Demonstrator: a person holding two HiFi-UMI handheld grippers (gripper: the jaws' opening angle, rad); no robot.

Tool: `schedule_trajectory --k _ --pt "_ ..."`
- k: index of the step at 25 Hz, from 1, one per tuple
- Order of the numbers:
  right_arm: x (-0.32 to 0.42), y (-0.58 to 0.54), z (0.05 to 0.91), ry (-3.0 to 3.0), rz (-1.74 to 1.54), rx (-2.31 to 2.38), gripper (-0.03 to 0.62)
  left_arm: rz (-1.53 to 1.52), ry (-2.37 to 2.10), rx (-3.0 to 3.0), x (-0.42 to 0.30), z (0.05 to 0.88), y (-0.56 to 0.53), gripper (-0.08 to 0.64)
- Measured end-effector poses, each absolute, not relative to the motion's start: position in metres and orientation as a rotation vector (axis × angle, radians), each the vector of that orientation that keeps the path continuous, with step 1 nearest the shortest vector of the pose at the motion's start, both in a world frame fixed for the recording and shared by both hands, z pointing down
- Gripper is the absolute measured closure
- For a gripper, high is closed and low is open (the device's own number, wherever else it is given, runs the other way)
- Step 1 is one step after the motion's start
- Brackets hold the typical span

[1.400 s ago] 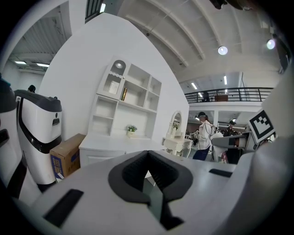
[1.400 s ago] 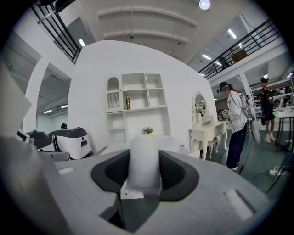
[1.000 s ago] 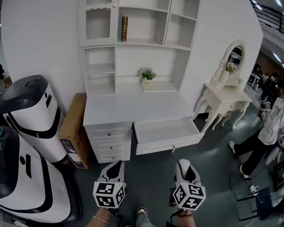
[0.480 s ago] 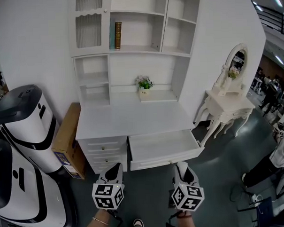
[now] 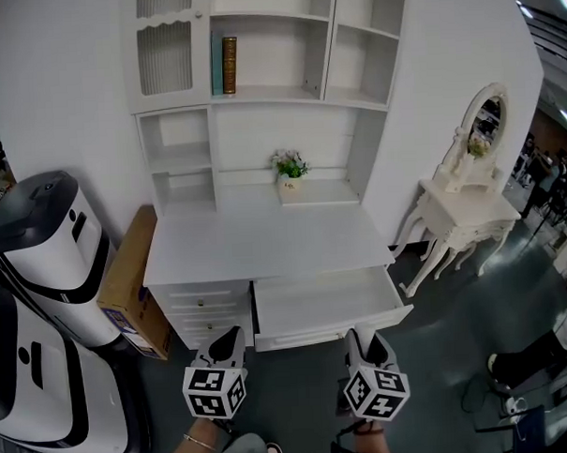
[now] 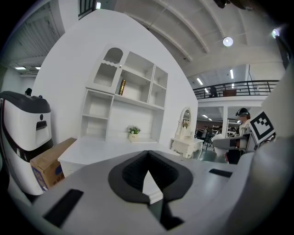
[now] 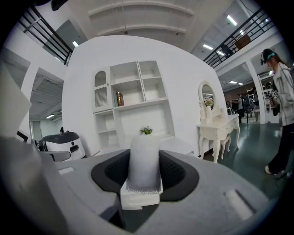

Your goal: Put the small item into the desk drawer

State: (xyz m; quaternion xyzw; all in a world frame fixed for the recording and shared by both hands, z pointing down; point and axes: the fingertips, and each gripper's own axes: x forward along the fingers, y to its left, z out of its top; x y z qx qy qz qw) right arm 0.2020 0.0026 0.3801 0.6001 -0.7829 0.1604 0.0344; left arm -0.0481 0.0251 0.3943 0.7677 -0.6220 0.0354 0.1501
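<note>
Half done at best: the desk drawer [image 5: 324, 304] stands open and looks bare, just ahead of both grippers. My right gripper [image 5: 363, 336] clamps the small white item [image 7: 144, 160], short of the drawer. My left gripper [image 5: 228, 338] is closed on nothing. Placing the item inside remains.

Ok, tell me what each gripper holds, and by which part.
The right gripper grips a small white fuzzy cylinder by its opposite sides, low down, its top sticking up free. The left gripper holds nothing; its jaws are shut.
</note>
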Motion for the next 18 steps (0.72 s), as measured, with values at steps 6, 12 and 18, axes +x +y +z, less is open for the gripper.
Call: schedule_trajectory --k 6,12,18 --pt "0.198 -0.030 0.396 -2.397 0.540 1.825 0.419 0.120 -1.789 2.186 -0.054 0.406 -0.007 0.560" --pt "0.189 -0.083 0.397 -2.386 0.529 1.836 0.419 0.084 -1.776 2.186 -0.067 0.411 -0.070 0.560" --pt "0.168 -0.148 0.379 -2.390 0.482 1.851 0.419 0.069 -1.747 2.224 -0.079 0.400 -0.136 0.560"
